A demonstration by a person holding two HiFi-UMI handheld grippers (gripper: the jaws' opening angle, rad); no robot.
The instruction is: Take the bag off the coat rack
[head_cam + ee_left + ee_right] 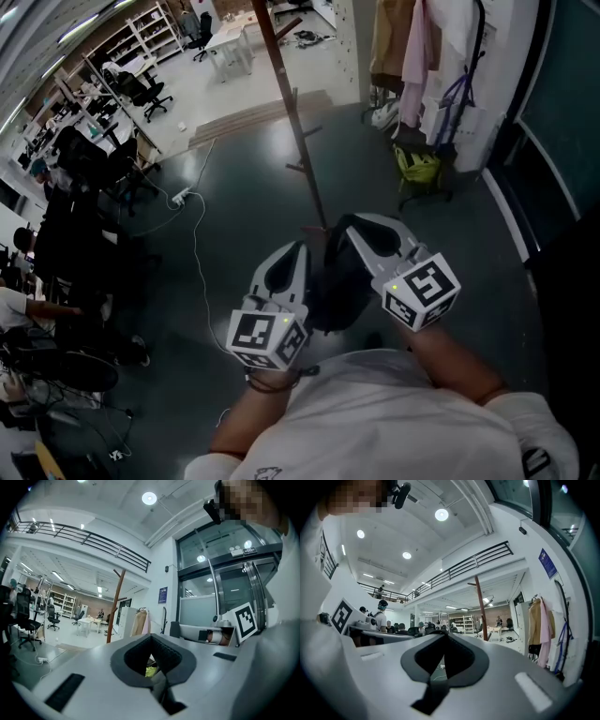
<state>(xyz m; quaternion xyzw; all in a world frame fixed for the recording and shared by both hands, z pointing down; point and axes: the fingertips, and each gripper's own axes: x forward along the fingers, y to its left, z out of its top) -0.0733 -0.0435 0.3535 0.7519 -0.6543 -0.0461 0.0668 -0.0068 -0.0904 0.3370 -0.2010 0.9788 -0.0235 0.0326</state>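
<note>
The coat rack is a brown wooden pole point(298, 131) with short pegs, standing on the dark floor ahead of me; it also shows as the pole point(115, 606) and the pole point(481, 606) in the gripper views. A black rounded shape point(330, 281) lies low between my two grippers, just past the pole's lower end; I cannot tell whether it is a bag or the rack's foot. My left gripper point(296, 249) and right gripper point(352, 227) are held close together in front of my chest. Both are shut, and nothing shows between the jaws of the left gripper point(151, 637) or the right gripper point(445, 633).
A clothes rail with hanging coats point(412, 47) stands at the back right, with a yellow-green bag point(417, 165) at its foot. Office chairs point(141, 89), desks and seated people fill the left side. A white cable point(199, 234) trails over the floor. Glass doors point(225, 597) are at my right.
</note>
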